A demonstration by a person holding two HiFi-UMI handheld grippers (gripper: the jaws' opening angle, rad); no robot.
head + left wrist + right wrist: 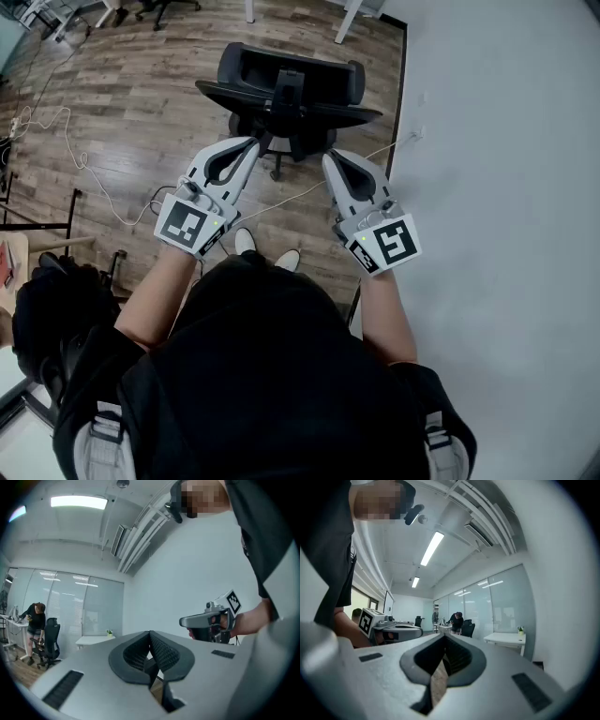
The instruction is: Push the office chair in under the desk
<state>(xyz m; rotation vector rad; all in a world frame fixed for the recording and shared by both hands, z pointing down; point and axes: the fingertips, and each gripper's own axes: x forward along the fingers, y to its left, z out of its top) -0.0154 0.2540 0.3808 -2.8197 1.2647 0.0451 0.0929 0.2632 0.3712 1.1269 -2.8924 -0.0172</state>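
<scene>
In the head view the office chair (286, 94) stands on the wooden floor just ahead of the left gripper (251, 145) and right gripper (330, 159). Both are held level and pinched closed on nothing, probably to shove with blunt tips rather than grasp. White desk legs (349, 21) show beyond the chair, the wall (487, 141) hems its right side, and a cable (94, 178) trails on the left. The left gripper view shows its jaws pressed together and empty, with open office room ahead. The right gripper view shows the same closed, empty jaws, and a white desk (506, 639) stands off to the right.
</scene>
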